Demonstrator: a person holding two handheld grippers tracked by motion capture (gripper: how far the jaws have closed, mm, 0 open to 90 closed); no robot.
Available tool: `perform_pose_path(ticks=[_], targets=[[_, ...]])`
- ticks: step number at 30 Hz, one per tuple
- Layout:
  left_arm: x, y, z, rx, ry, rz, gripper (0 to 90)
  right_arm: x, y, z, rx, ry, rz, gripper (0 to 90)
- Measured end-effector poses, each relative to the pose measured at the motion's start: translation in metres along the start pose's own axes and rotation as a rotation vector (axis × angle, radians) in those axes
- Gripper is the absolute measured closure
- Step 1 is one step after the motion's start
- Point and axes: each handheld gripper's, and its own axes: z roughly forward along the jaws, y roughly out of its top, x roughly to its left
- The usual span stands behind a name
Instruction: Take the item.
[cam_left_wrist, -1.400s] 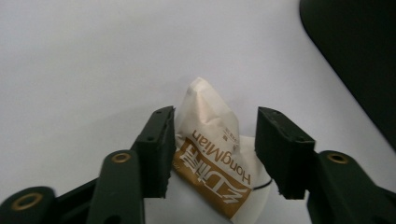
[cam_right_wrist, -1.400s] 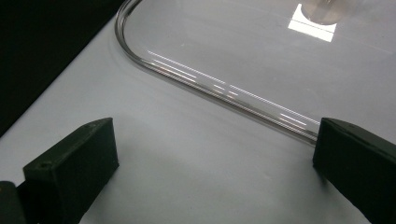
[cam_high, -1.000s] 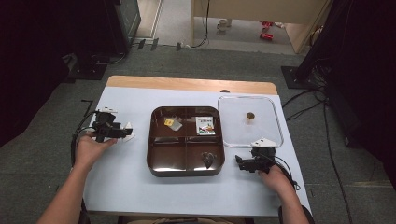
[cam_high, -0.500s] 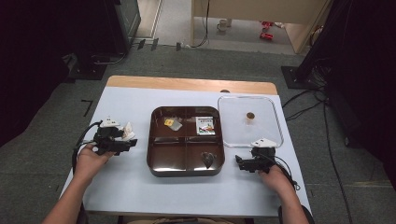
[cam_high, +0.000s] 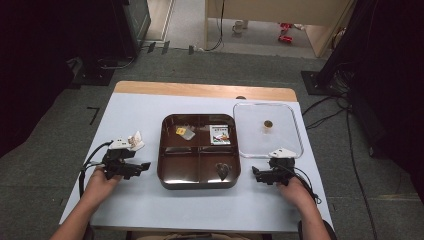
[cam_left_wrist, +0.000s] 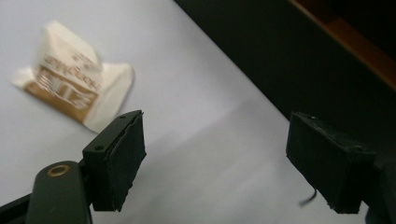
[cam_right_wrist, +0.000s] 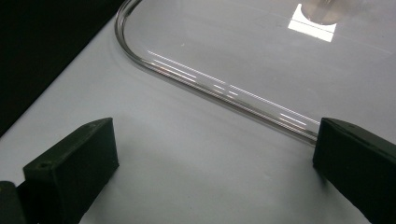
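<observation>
A small cream-and-brown sachet (cam_left_wrist: 74, 91) lies flat on the pale desk (cam_high: 145, 115) near its left edge, crumpled, its printed face up; in the high view it shows as a pale scrap (cam_high: 134, 141) just beyond the left gripper (cam_high: 131, 167). In the left gripper view the sachet sits ahead of and to the left of the jaws, outside the gap between them, its long axis running roughly crosswise to the direction in which the jaws point. The left gripper is wide open and holds nothing; it is judged the nearer gripper by far, and a grasp would call for a shift towards the sachet's side before closing. At the desk's centre stands a dark brown four-compartment tray (cam_high: 200, 179): its far-left compartment holds a small yellow packet (cam_high: 184, 132), its far-right compartment a printed packet (cam_high: 220, 134), its near-right compartment a dark item (cam_high: 223, 170) too small to identify. Beside the tray, towards the desk's right edge, lies a clear lid (cam_high: 295, 131) with a small brown knob (cam_high: 268, 124). The right gripper (cam_high: 260, 175), also wide open and empty, rests near the lid's near edge (cam_right_wrist: 224, 88), well apart from the sachet.
</observation>
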Motion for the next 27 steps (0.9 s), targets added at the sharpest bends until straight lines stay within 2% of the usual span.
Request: perform_pose_path(ticks=[3, 7, 9, 11, 12, 14, 16, 18, 27], targets=[[-0.003, -0.004, 0.002, 0.0, -0.032, 0.009, 20.3, 0.0, 0.0, 0.0, 0.0, 0.0, 0.0, 0.0], [-0.008, -0.005, 0.01, 0.048, -0.033, 0.044, 20.5, 0.0, 0.0, 0.0, -0.001, 0.0, 0.0, 0.0], [-0.011, -0.006, 0.012, 0.051, -0.019, 0.076, 20.3, 0.0, 0.0, 0.0, 0.0, 0.001, 0.001, 0.0], [-0.013, -0.007, 0.013, 0.05, -0.01, 0.089, 20.1, 0.0, 0.0, 0.0, 0.0, 0.0, -0.001, 0.0], [-0.014, -0.008, 0.013, 0.045, -0.01, 0.089, 19.1, 0.0, 0.0, 0.0, 0.0, 0.0, -0.001, 0.0], [-0.015, -0.012, 0.014, 0.022, -0.013, 0.113, 15.2, 0.0, 0.0, 0.0, 0.0, 0.0, -0.001, 0.0], [-0.02, -0.018, 0.016, -0.011, 0.019, 0.143, 12.8, 0.0, 0.0, 0.0, 0.0, 0.0, -0.001, 0.0], [-0.026, -0.025, 0.018, -0.048, 0.068, 0.169, 12.7, 0.0, 0.0, 0.0, 0.0, -0.001, -0.001, 0.0], [-0.026, -0.026, 0.018, -0.059, 0.069, 0.163, 11.8, 0.0, 0.0, 0.0, 0.0, -0.001, 0.0, 0.0]])
